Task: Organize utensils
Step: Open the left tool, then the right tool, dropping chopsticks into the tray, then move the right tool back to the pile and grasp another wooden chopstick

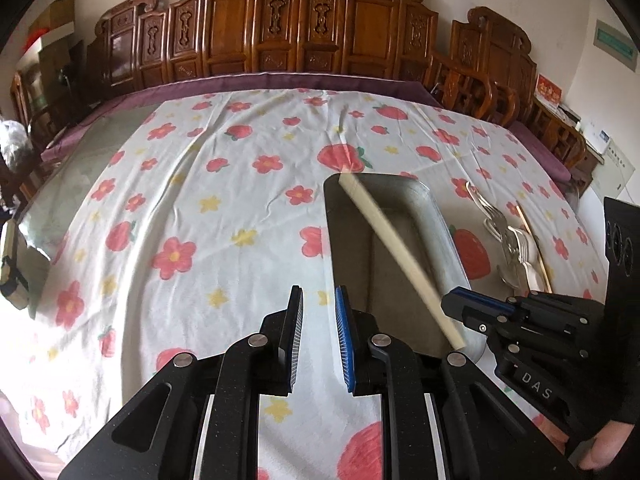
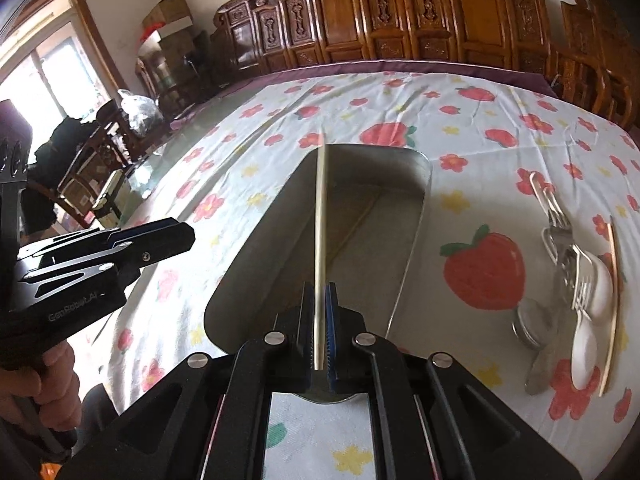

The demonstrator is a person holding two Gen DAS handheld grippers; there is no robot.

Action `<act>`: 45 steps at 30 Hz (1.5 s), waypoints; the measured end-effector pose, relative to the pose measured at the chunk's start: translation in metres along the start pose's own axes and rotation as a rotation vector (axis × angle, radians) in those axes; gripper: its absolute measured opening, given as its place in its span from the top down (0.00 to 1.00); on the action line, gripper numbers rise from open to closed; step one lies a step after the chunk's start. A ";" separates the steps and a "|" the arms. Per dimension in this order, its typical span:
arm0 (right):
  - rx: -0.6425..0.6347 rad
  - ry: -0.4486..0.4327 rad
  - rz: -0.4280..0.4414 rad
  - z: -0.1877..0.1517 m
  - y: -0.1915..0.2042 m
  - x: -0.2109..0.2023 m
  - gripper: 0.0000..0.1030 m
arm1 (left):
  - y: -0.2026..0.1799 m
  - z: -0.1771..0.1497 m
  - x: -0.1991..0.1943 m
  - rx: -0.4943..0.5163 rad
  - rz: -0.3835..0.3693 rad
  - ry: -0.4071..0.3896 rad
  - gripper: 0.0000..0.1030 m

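My right gripper [image 2: 320, 320] is shut on a pale chopstick [image 2: 321, 216] and holds it above a metal tray [image 2: 416, 216]. One chopstick [image 2: 360, 216] lies inside the tray. In the left wrist view the held chopstick [image 1: 396, 256] slants over the tray [image 1: 440, 224], with the right gripper [image 1: 468, 304] at its near end. My left gripper [image 1: 318, 328] is open and empty over the tablecloth, left of the tray. A pile of forks and spoons [image 2: 568, 280] and another chopstick [image 2: 612, 300] lie right of the tray.
The table carries a white cloth with strawberries and flowers [image 1: 200, 200]. Bare glass tabletop [image 1: 80, 168] shows at the left. Carved wooden chairs [image 1: 312, 28] line the far edge. The utensil pile also shows in the left wrist view [image 1: 516, 244].
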State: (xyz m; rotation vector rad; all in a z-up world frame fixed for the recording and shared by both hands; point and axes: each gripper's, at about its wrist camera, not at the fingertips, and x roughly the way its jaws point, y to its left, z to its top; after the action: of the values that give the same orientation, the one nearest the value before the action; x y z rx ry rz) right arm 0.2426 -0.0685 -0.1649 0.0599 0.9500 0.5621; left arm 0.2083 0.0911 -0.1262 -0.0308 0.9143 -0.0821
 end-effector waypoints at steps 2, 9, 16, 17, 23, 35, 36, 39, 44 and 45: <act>0.002 -0.003 0.014 -0.001 -0.003 -0.002 0.86 | -0.001 -0.001 -0.002 0.002 -0.006 0.001 0.85; -0.020 -0.034 0.017 -0.004 -0.016 -0.021 0.86 | -0.020 -0.006 -0.015 0.032 -0.033 -0.021 0.85; -0.039 -0.087 -0.015 -0.010 -0.038 -0.061 0.86 | -0.041 -0.005 -0.029 0.058 -0.055 -0.057 0.84; -0.040 -0.095 -0.021 -0.011 -0.043 -0.070 0.86 | -0.044 -0.005 -0.031 0.060 -0.062 -0.063 0.84; -0.059 -0.111 -0.058 -0.018 -0.063 -0.102 0.86 | -0.062 -0.006 -0.036 0.083 -0.073 -0.078 0.84; -0.065 -0.065 -0.203 -0.049 -0.128 -0.128 0.86 | -0.094 -0.009 -0.031 0.113 -0.104 -0.073 0.46; -0.063 -0.056 -0.217 -0.053 -0.133 -0.127 0.86 | -0.098 -0.009 -0.030 0.117 -0.110 -0.071 0.46; -0.044 -0.027 -0.250 -0.062 -0.153 -0.122 0.86 | -0.109 -0.010 -0.027 0.123 -0.118 -0.066 0.43; -0.001 0.004 -0.272 -0.073 -0.178 -0.111 0.76 | -0.125 -0.012 -0.022 0.139 -0.128 -0.058 0.41; 0.005 0.008 -0.275 -0.074 -0.182 -0.108 0.76 | -0.128 -0.012 -0.020 0.141 -0.131 -0.054 0.41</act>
State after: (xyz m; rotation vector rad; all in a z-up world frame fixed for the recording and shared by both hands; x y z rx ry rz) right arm 0.2138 -0.2905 -0.1799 -0.0677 0.9485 0.3060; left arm 0.1792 -0.0347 -0.1097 0.0376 0.8498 -0.2660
